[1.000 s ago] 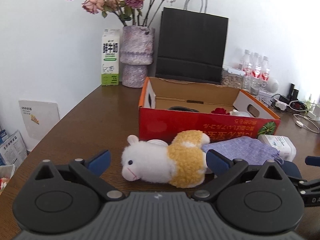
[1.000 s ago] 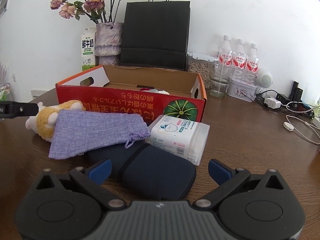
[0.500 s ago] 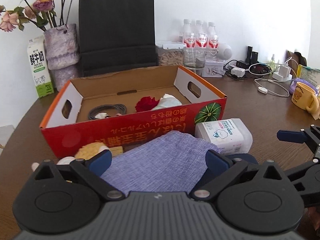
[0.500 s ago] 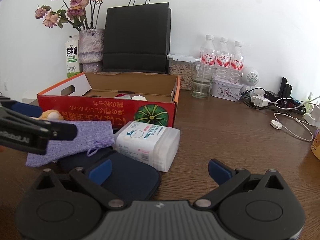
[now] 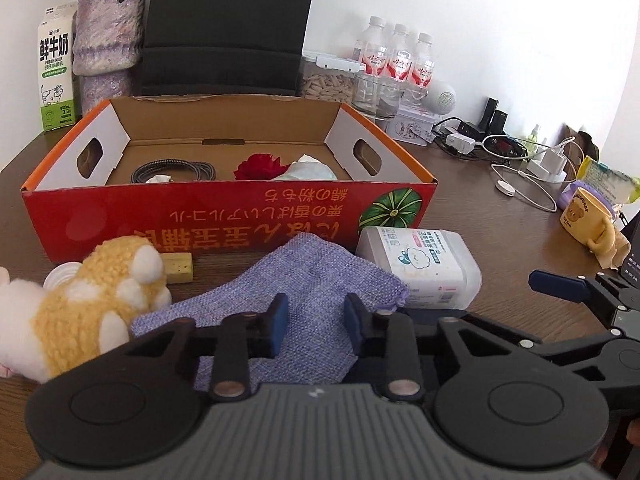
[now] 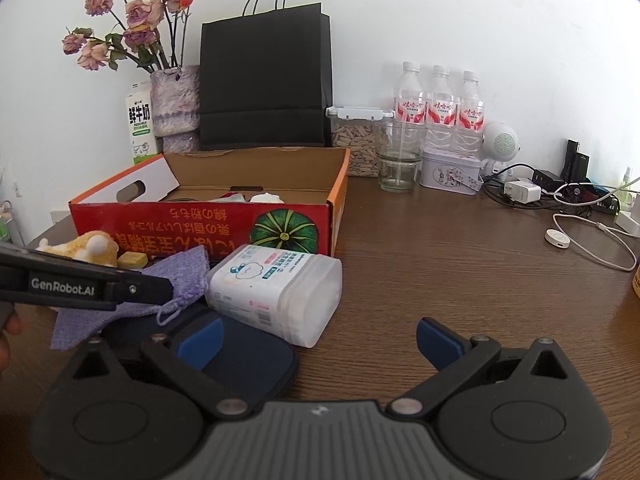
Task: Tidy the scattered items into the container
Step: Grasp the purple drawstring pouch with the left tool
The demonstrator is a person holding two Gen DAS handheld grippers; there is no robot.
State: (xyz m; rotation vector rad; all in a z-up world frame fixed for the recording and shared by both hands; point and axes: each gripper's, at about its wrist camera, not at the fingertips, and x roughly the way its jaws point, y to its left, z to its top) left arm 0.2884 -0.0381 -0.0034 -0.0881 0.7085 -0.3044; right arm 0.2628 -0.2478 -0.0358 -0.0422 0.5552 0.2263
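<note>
A purple cloth pouch (image 5: pixel 312 276) lies over a dark blue case (image 6: pixel 248 364) in front of the red cardboard box (image 5: pixel 224 216). My left gripper (image 5: pixel 316 320) is down on the pouch, its jaws closing, with a fold of the cloth pinched between the blue pads. A white and yellow plush toy (image 5: pixel 92 300) lies to the left, and a clear plastic tub of cotton swabs (image 5: pixel 420 264) to the right. My right gripper (image 6: pixel 320 336) stands open above the case's right edge and the bare table, holding nothing. Inside the box lie a coiled cable (image 5: pixel 172 170) and a red flower (image 5: pixel 260 166).
A small yellow block (image 5: pixel 180 268) and a white cap (image 5: pixel 60 274) lie by the plush. Behind the box stand a vase (image 6: pixel 176 104), milk carton (image 6: pixel 140 128), black paper bag (image 6: pixel 264 84) and water bottles (image 6: pixel 438 100). Chargers and cables (image 6: pixel 560 196) and a yellow mug (image 5: pixel 584 220) sit right.
My left gripper swung right from the plush toy to the purple pouch, then its jaws went from wide apart to narrow on the cloth. My right gripper drifted a little sideways and stayed open.
</note>
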